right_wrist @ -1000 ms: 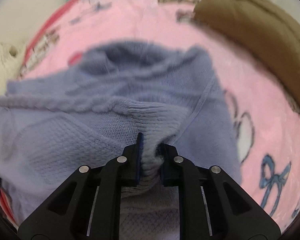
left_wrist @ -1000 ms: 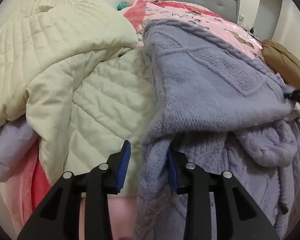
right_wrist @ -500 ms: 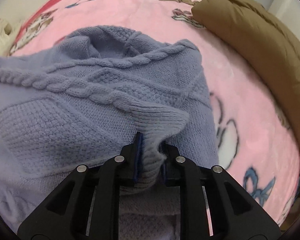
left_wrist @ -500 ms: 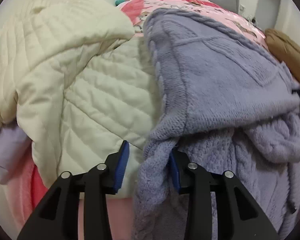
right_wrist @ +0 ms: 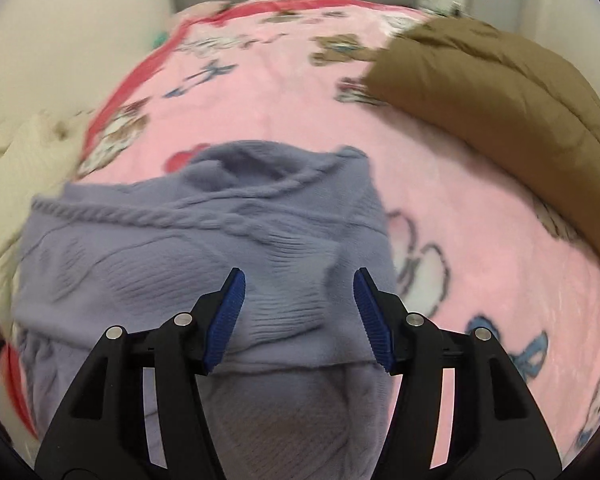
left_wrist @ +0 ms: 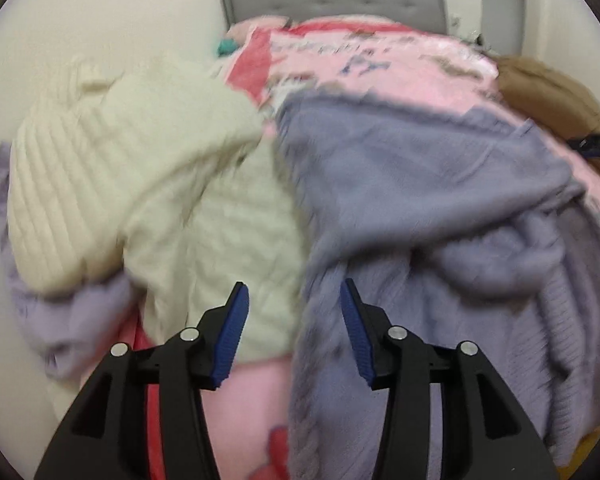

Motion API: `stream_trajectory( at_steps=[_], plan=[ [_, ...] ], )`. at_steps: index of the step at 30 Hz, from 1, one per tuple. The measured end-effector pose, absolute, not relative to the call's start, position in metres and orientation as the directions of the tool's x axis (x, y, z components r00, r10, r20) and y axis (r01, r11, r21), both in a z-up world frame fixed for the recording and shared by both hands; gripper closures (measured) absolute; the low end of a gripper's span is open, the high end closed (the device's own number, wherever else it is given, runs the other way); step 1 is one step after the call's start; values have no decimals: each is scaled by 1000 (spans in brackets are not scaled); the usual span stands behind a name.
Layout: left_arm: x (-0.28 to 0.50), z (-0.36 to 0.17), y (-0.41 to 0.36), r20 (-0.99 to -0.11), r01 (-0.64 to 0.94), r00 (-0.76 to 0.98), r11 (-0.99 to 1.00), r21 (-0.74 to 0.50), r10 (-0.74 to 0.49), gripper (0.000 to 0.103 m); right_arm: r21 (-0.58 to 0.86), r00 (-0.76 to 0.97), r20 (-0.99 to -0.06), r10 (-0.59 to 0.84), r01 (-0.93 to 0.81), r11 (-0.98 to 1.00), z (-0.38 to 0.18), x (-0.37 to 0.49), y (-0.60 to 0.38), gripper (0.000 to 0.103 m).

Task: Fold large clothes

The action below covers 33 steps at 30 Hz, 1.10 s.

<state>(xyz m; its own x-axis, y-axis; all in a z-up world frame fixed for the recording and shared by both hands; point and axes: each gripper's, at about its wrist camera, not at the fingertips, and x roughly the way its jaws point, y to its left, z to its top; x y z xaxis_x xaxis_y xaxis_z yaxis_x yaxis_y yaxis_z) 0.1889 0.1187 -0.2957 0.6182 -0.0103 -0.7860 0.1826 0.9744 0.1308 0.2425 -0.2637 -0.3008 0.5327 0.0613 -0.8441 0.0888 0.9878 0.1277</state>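
- A lavender cable-knit cardigan (right_wrist: 204, 264) lies spread on a pink cartoon-print blanket (right_wrist: 268, 112) covering a bed.
- The left gripper (left_wrist: 294, 332) has just been opening; its blue pads stand apart above the cardigan's left edge, gripping nothing.
- The right gripper (right_wrist: 298, 316) has also just been opening; its jaws stand apart, with the knit lying loose below them.
- A cream quilted jacket (left_wrist: 140, 184) lies touching the cardigan's left side.
- A brown puffer coat (right_wrist: 480, 92) rests well apart, at the right.

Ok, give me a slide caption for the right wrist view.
Right gripper, jaws just opened, above the lavender knit sweater on the pink blanket.
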Motion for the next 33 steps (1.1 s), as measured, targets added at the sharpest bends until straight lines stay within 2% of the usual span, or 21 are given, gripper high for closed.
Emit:
stream_trajectory(
  at_steps=[3, 7, 11, 14, 15, 16, 18, 23, 25, 27, 28, 33],
  plan=[
    [219, -275, 104, -725, 228, 679, 972, 57, -116, 43, 81, 532, -844, 69, -2, 997, -301, 258, -246, 48],
    [280, -279, 92, -686, 248, 696, 968, -49, -213, 43, 163, 516, -844, 145, -11, 987, -313, 278, -243, 51],
    [343, -315, 101, -767, 206, 582, 961, -182, -270, 43, 159, 471, -872, 133, 15, 987, -335, 296, -244, 52],
    [367, -345, 112, -835, 115, 479, 963, -244, -269, 43, 158, 402, -906, 128, 41, 987, -357, 304, -249, 51],
    [372, -352, 114, -852, 101, 451, 963, -248, -267, 43, 136, 378, -920, 107, 51, 989, -366, 304, -250, 53],
    [372, -357, 111, -856, 105, 445, 965, -241, -262, 43, 78, 362, -931, 51, 59, 995, -372, 304, -249, 60],
    [371, -362, 105, -865, 129, 446, 973, -191, -229, 43, 31, 374, -927, 15, 35, 999, -378, 299, -245, 60],
    [365, -365, 106, -856, 148, 471, 975, -164, -215, 43, 13, 378, -926, -1, 34, 999, -378, 301, -238, 59],
    [357, -355, 105, -841, 153, 502, 978, -144, -202, 43, 51, 404, -914, 22, 61, 997, -368, 300, -242, 56],
    [351, -346, 104, -834, 139, 516, 979, -146, -197, 43, 84, 467, -884, 32, 91, 992, -354, 290, -248, 46],
    [347, -342, 104, -832, 115, 517, 980, -164, -200, 43, 79, 505, -863, 16, 103, 992, -345, 282, -249, 44],
    [326, -319, 99, -831, 18, 524, 978, -207, -186, 42, 60, 544, -839, 17, 62, 996, -328, 252, -234, 44]
  ],
)
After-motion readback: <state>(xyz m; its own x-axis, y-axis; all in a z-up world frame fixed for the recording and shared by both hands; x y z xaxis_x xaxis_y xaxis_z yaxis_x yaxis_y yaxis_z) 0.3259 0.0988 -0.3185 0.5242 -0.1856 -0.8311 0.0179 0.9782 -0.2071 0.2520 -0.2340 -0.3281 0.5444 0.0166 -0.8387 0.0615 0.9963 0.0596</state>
